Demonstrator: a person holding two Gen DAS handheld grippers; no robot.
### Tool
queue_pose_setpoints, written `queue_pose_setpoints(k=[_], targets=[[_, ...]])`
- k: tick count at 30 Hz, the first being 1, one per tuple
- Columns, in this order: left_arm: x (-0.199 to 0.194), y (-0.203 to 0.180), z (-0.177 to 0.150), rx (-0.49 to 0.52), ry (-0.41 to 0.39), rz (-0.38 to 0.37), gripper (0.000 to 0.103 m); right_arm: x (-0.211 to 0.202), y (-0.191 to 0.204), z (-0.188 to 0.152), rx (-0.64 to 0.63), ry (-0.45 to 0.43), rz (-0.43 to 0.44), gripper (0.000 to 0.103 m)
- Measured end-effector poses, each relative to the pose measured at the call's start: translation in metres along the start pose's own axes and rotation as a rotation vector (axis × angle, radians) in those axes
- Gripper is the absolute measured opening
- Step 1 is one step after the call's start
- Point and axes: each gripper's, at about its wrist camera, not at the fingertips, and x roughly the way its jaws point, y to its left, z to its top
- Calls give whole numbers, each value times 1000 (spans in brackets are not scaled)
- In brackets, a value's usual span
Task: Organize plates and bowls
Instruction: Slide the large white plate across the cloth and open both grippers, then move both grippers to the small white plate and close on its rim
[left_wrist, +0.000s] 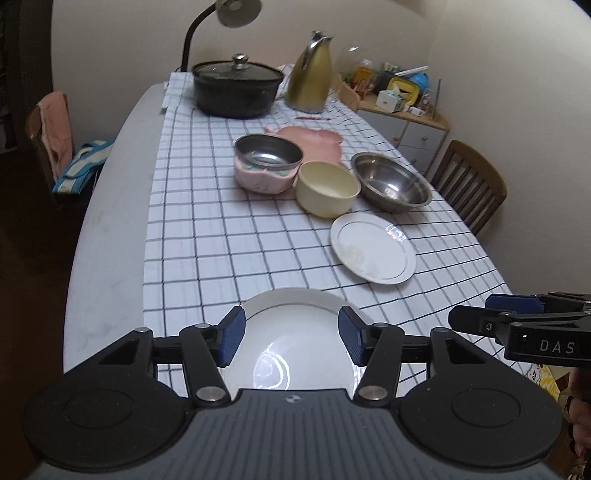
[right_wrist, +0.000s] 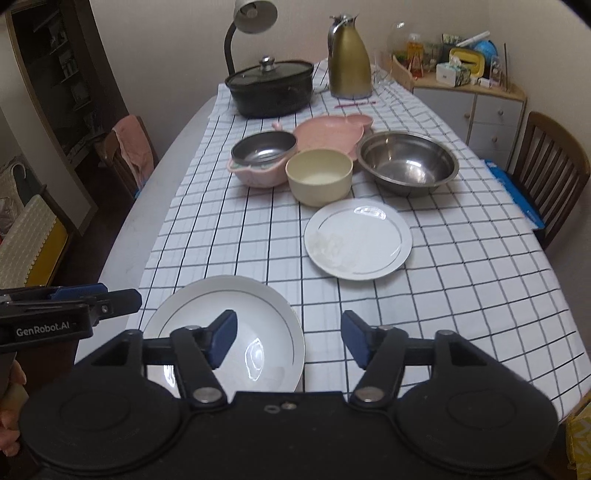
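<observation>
The left gripper (left_wrist: 290, 338) holds its jaws spread wide over the deep white plate (left_wrist: 291, 343) at the near edge of the worktop (left_wrist: 107, 236), gripping nothing. The right gripper (right_wrist: 289, 341) also has its jaws wide apart and empty, with its left finger over the same plate's right half and its right finger over the checked tablecloth (right_wrist: 461, 266). Farther along the cloth, a flat white plate (right_wrist: 357, 238) with a thin grey ring lies by itself, near the deep plate but apart from it. Just beyond it stands a cream bowl (right_wrist: 319, 177), with a large steel bowl (right_wrist: 409, 162) just to its right and a small steel bowl (right_wrist: 264, 147) nested in a pink bowl (right_wrist: 255, 175) to its left. A pink shaped dish (right_wrist: 328, 133) lies behind the cream bowl. At the far end stand a black lidded pot (right_wrist: 271, 88), a gold jug (right_wrist: 348, 59) and a desk lamp (right_wrist: 255, 14).
</observation>
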Motion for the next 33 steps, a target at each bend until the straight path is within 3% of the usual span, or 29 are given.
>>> queue_pose_setpoints(k=[7,12,16,22,33], targets=[[-8,-18,19,54,-79,-31,76,-21,-3,9,-19,-74,-30,80],[-1,-29,31,79,-87,-44,77,-29,-7,15,-38,-129,-43,95],[10,-39,40,83,-79,-46,77,-29,-15,22,-41,-161,-53,102],[31,-57,57,97,-67,-42,77,-22,-41,37,-29,-179,-66,103],[97,-92,89,134,-20,2,77,29,-95,67,-33,-118,-60,102]])
